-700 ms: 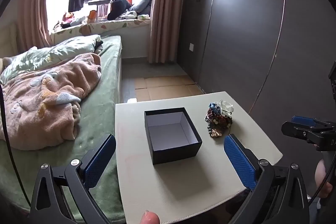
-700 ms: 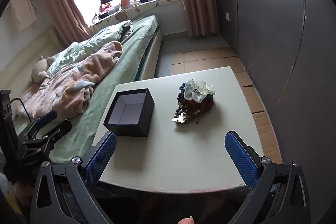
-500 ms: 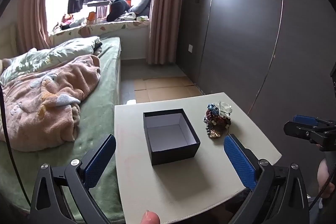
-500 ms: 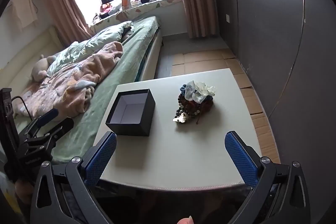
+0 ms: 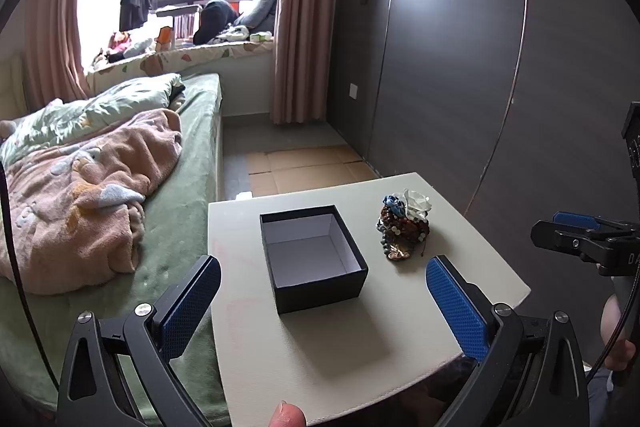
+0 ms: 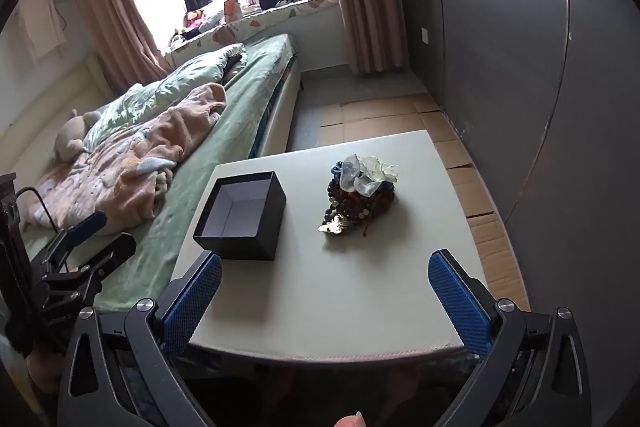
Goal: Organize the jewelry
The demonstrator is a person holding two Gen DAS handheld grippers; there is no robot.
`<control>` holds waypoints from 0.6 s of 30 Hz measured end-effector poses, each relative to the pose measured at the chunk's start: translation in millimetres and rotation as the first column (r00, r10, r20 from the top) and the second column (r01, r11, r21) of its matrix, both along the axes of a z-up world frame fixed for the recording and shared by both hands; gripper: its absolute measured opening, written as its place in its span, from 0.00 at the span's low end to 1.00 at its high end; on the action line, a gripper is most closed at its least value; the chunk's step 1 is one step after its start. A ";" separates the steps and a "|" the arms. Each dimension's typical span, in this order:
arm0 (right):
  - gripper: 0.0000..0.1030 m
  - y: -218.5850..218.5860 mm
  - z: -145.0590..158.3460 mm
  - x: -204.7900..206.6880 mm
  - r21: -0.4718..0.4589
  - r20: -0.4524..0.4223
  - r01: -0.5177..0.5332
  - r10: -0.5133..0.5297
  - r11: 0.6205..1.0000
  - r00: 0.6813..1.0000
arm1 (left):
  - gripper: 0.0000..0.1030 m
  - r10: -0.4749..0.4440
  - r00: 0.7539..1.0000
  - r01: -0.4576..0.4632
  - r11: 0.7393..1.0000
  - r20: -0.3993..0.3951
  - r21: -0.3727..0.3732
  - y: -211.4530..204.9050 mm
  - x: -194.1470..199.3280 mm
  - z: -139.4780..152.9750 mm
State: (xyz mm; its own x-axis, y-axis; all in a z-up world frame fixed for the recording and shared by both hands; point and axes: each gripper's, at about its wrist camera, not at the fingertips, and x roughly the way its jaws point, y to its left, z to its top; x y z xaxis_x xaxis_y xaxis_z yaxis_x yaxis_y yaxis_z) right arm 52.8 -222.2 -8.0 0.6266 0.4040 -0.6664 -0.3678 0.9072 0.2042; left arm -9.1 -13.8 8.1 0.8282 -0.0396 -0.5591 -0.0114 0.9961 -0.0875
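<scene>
Left gripper (image 5: pixel 322 303): spread wide, grasping nothing, above the bench's near edge.
Right gripper (image 6: pixel 326 297): spread wide, nothing between its pads.
Black box (image 5: pixel 313 255): lidless, unfilled, just ahead of the left gripper.
Jewelry pile (image 6: pixel 360 193): beads and fabric flowers, ahead of the right gripper, beside the box.
Bench (image 6: pixel 360 291): white, carries both.

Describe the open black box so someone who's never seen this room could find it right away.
Beside the green bed stands a low white table. On the bed side of its top sits the black box, square, lidless, with a pale empty inside. Its only neighbour is a jewelry heap of dark beads and a white flower, so the box is the one plain-walled thing.
</scene>
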 end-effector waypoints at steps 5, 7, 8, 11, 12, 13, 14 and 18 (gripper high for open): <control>1.00 2.3 0.7 -1.1 0.007 0.004 -0.003 0.003 1.000 1.000 | 0.99 -0.002 1.000 0.002 1.000 0.001 0.002 -2.2 -0.3 0.5; 1.00 2.6 0.1 -0.9 0.005 0.005 -0.004 0.004 1.000 1.000 | 0.99 -0.004 1.000 0.004 1.000 0.001 0.003 -3.1 0.2 0.5; 1.00 2.4 -0.2 -0.8 0.006 0.005 -0.005 0.005 1.000 1.000 | 0.99 -0.004 1.000 0.004 1.000 0.001 0.004 -3.9 0.1 0.6; 1.00 2.8 -0.4 -1.0 0.004 0.005 -0.004 0.004 1.000 1.000 | 1.00 -0.005 1.000 0.005 1.000 0.000 0.005 -4.4 0.1 0.6; 1.00 2.9 -0.8 -1.4 0.001 0.006 -0.003 0.003 1.000 1.000 | 1.00 -0.004 1.000 0.004 1.000 0.000 0.005 -4.1 0.0 0.7; 1.00 3.4 -1.3 -1.8 -0.002 0.008 -0.002 0.002 1.000 1.000 | 1.00 -0.005 1.000 0.005 1.000 0.001 0.003 -3.7 -0.3 0.7; 1.00 3.2 -1.5 -1.7 -0.004 0.010 -0.002 0.002 1.000 1.000 | 0.99 -0.007 1.000 0.007 1.000 0.000 0.003 -4.0 -0.3 0.5; 1.00 3.8 -1.3 -1.9 -0.004 0.009 -0.002 0.002 1.000 1.000 | 0.99 -0.010 1.000 0.010 1.000 -0.001 0.008 -6.4 0.4 0.1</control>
